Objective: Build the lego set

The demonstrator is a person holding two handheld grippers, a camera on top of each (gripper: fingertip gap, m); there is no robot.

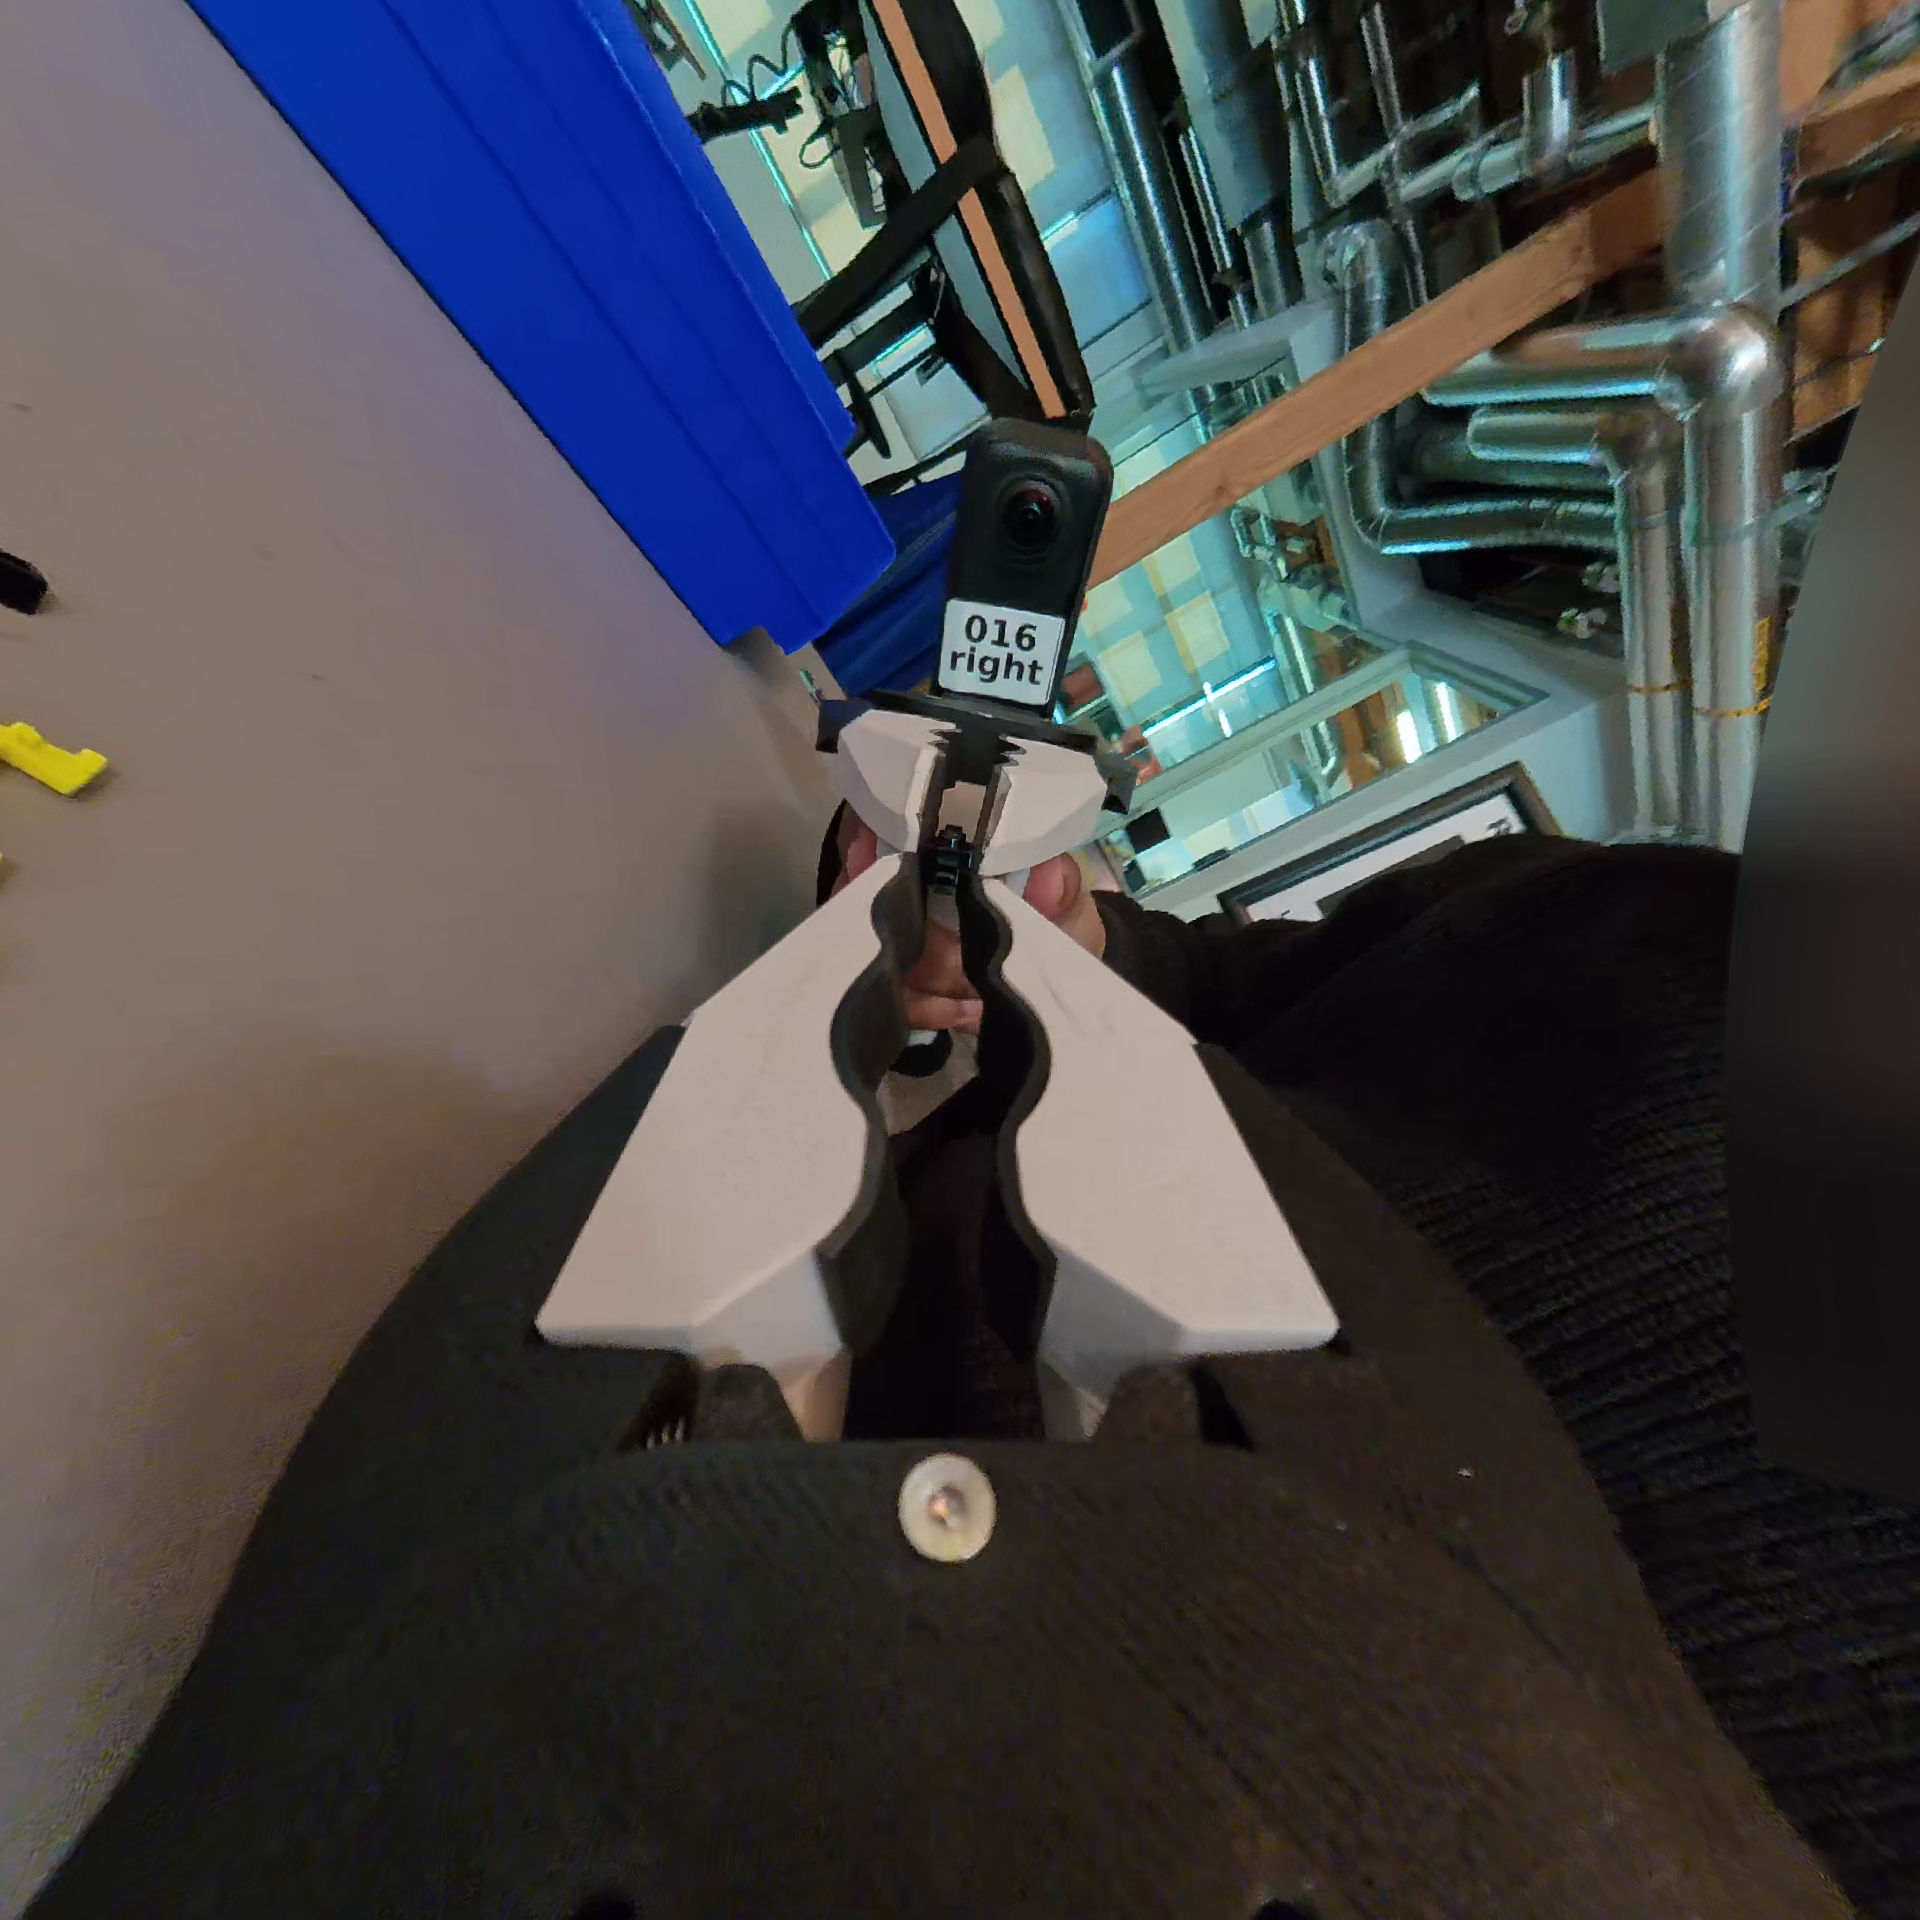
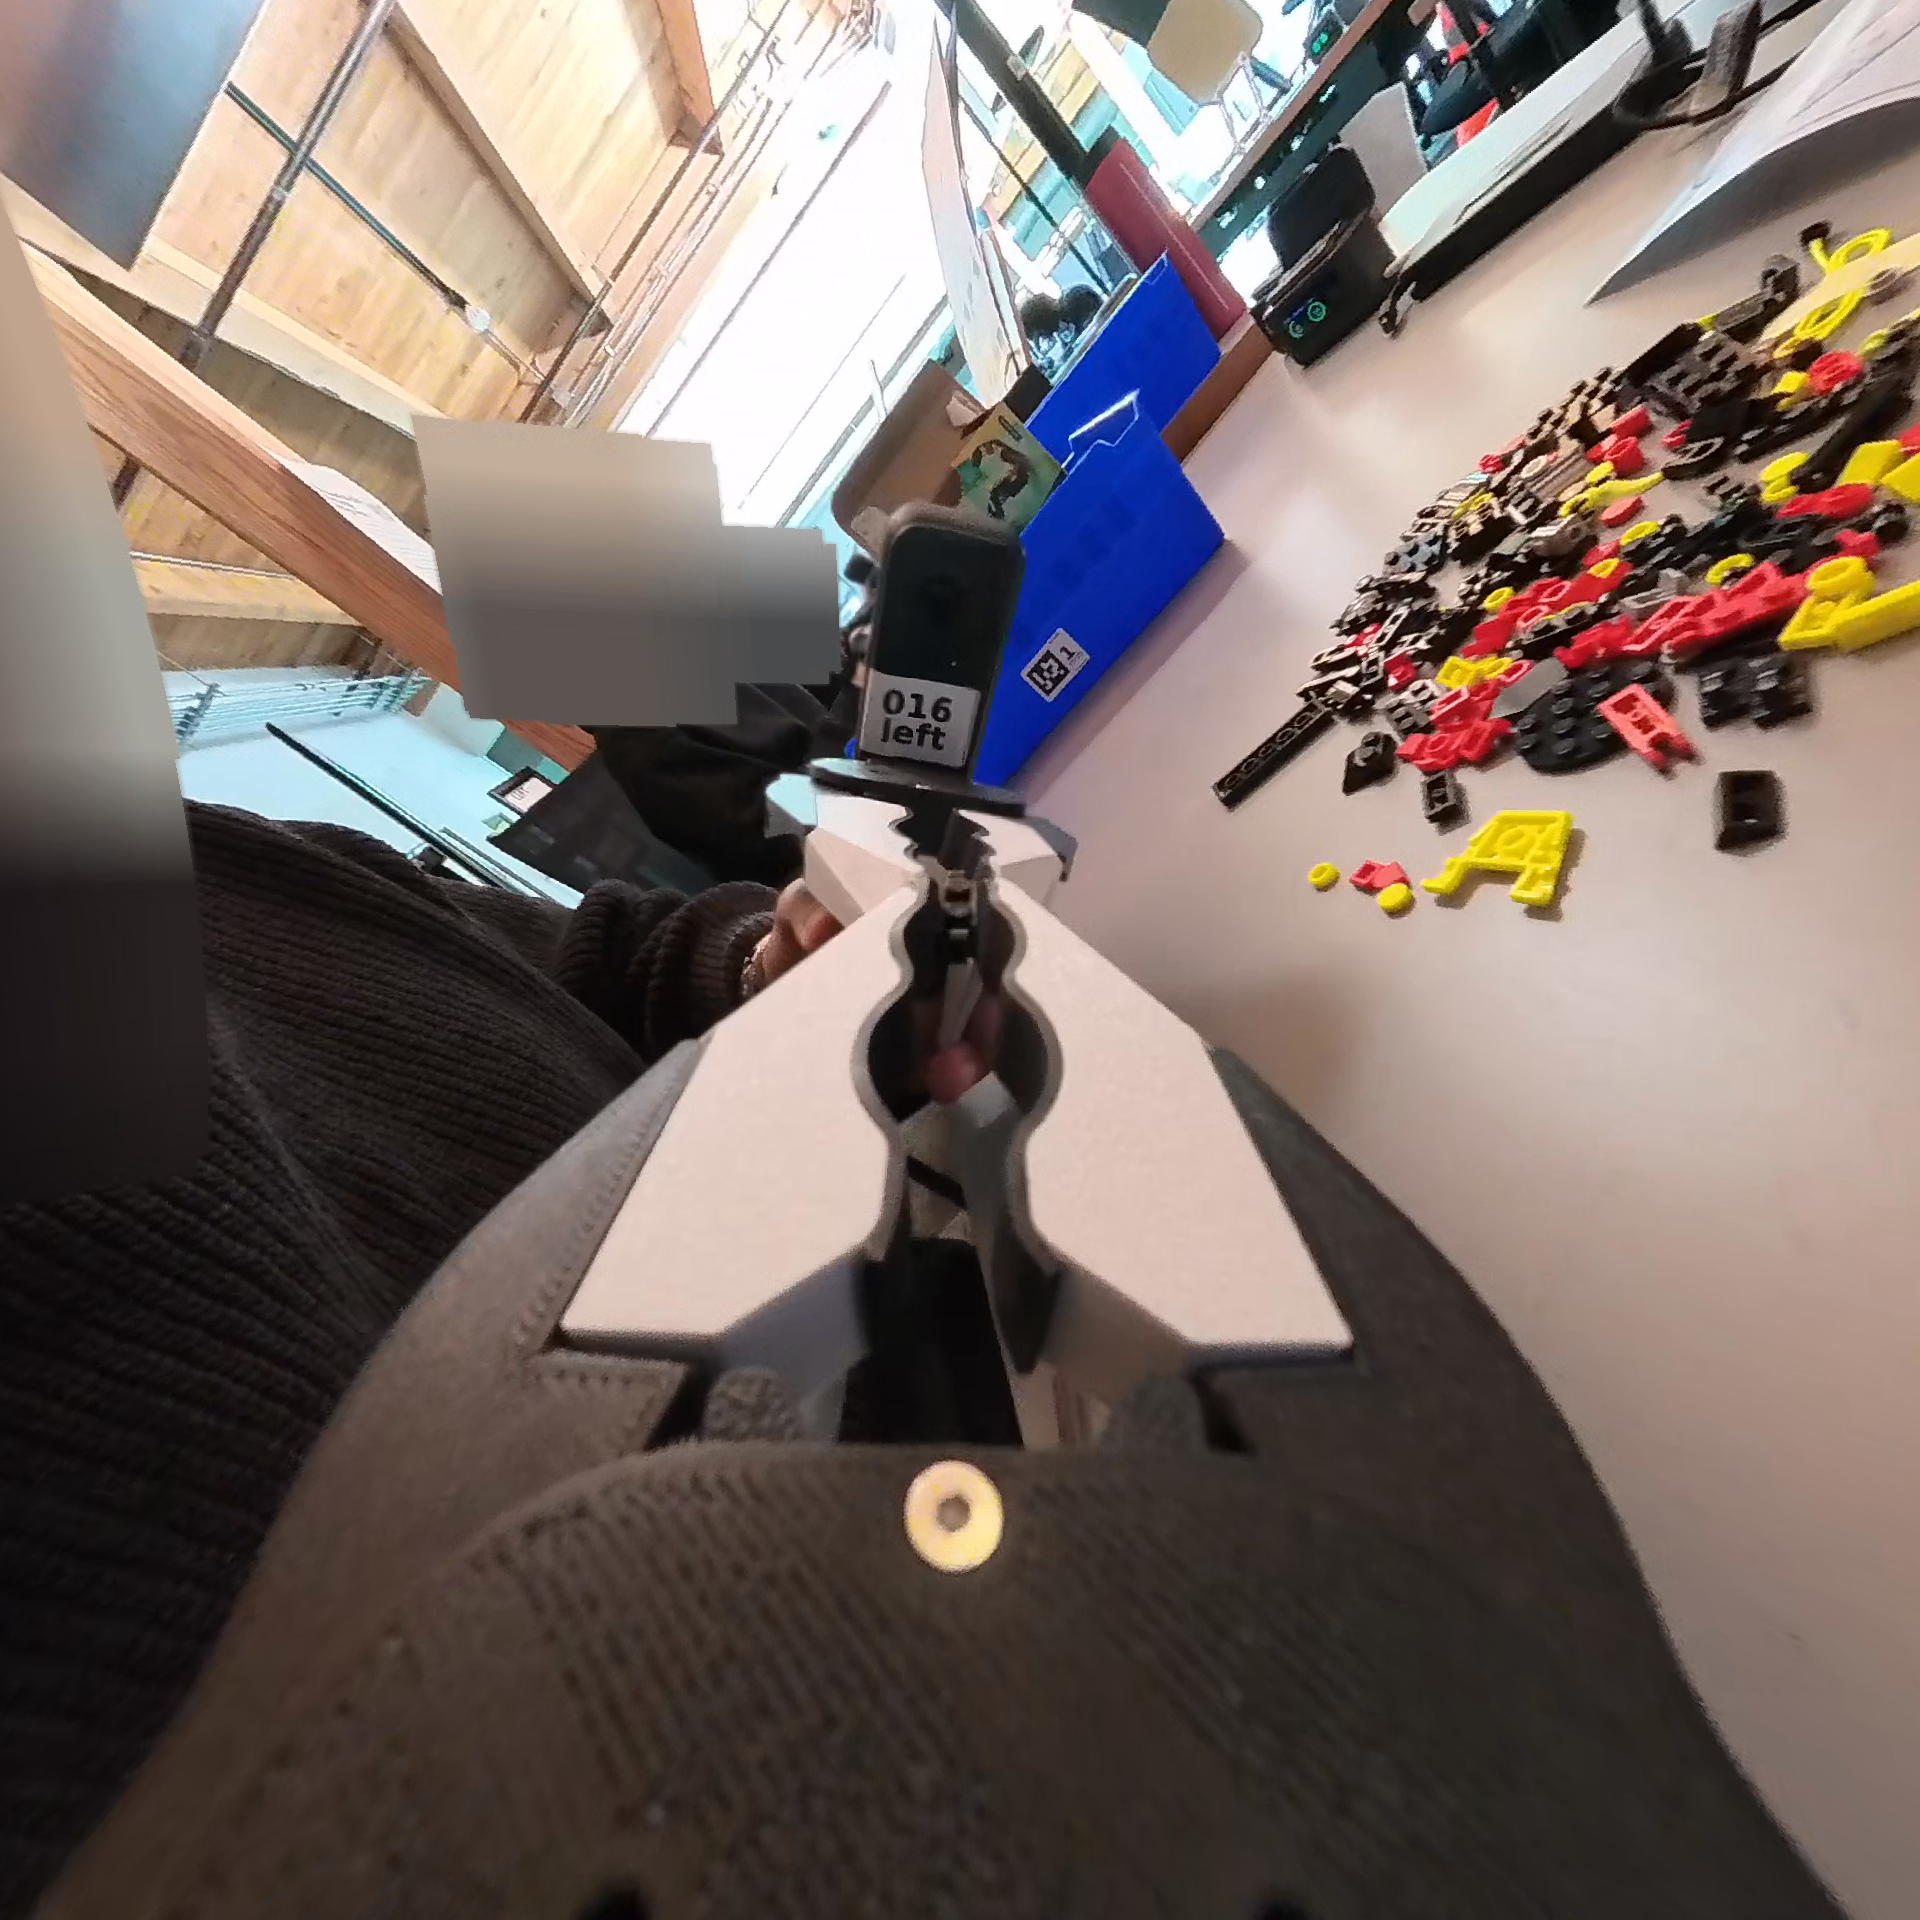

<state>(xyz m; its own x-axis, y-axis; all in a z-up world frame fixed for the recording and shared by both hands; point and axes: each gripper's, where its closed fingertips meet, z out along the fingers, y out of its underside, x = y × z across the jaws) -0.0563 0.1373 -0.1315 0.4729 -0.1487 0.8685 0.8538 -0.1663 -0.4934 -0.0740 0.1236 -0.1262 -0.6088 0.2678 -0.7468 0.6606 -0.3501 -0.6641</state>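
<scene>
My two grippers point at each other and meet tip to tip above the table. In the left wrist view, my left gripper [image 1: 943, 881] is shut on a small black lego piece [image 1: 948, 854]. My right gripper [image 1: 954, 826] holds the same piece from the far side. In the right wrist view, my right gripper [image 2: 951, 902] is shut on that small dark piece [image 2: 952, 920], with my left gripper [image 2: 951, 857] right behind it. The piece is mostly hidden by the fingertips. A pile of loose red, yellow and black lego pieces [image 2: 1610, 582] lies on the table to the right.
The beige table [image 2: 1351, 1143] carries a yellow plate [image 2: 1507, 852] near the pile, a black device [image 2: 1320, 270] and papers [image 2: 1766, 135] farther back. Blue bins [image 2: 1101, 561] stand at the table's far edge and also show in the left wrist view [image 1: 582, 260]. A yellow piece [image 1: 47, 758] lies at the left.
</scene>
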